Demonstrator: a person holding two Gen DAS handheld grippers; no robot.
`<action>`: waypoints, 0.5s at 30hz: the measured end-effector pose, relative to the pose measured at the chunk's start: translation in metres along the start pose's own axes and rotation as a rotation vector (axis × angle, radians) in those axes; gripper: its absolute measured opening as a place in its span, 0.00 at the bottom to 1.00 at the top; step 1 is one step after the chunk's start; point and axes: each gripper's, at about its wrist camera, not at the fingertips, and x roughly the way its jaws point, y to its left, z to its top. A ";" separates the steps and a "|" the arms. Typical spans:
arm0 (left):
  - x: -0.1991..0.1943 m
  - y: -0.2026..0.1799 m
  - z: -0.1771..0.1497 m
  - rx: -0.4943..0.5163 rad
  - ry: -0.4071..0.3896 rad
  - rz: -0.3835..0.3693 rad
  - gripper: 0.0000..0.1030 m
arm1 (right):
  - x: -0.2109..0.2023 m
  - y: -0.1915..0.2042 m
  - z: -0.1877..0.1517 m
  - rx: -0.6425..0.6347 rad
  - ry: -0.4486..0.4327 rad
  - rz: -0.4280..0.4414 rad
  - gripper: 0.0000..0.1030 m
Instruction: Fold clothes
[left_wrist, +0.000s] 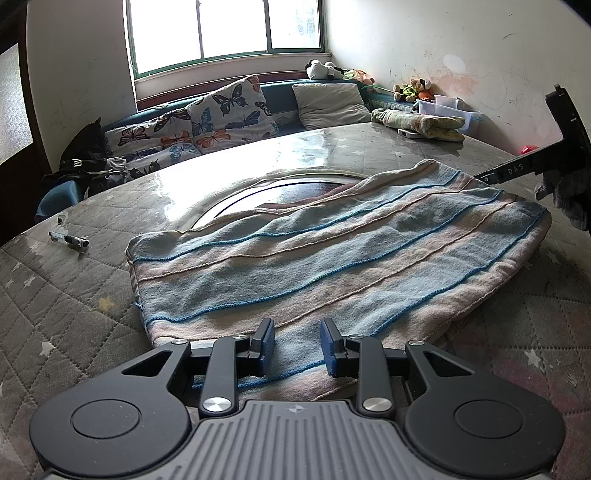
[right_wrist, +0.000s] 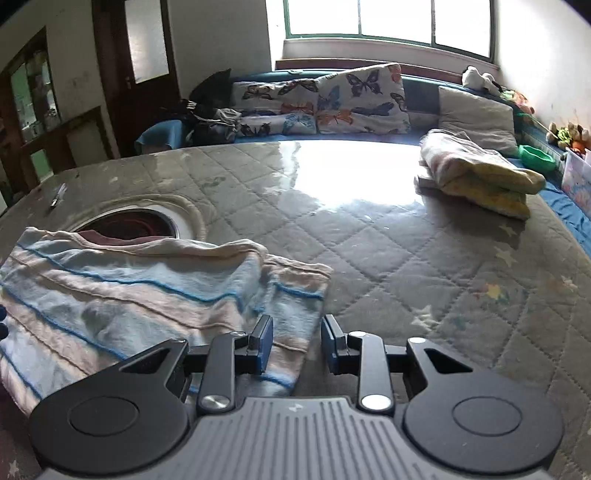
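Observation:
A striped blue, pink and cream garment (left_wrist: 314, 254) lies folded flat on the quilted grey table (left_wrist: 66, 306). My left gripper (left_wrist: 297, 347) is open and empty, its jaws just above the garment's near edge. My right gripper (right_wrist: 297, 345) is open and empty over the garment's right near corner (right_wrist: 288, 317); the garment (right_wrist: 122, 280) spreads to its left. The right gripper's body (left_wrist: 554, 155) shows at the right edge of the left wrist view, beyond the garment's far right end.
A pen (left_wrist: 70, 240) lies on the table at left. A round opening (right_wrist: 136, 225) in the table sits behind the garment. A folded pile of clothes (right_wrist: 480, 173) lies at the far right. A sofa with butterfly cushions (left_wrist: 207, 114) runs behind the table.

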 end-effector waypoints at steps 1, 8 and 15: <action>0.000 0.000 0.000 0.000 0.000 0.000 0.29 | -0.002 0.003 0.000 -0.003 -0.007 0.005 0.28; 0.000 0.000 0.000 -0.001 -0.002 0.001 0.30 | -0.015 0.023 0.007 -0.045 -0.058 0.054 0.28; 0.000 0.001 -0.001 -0.004 -0.005 -0.002 0.30 | -0.023 0.039 0.007 -0.111 -0.104 0.006 0.28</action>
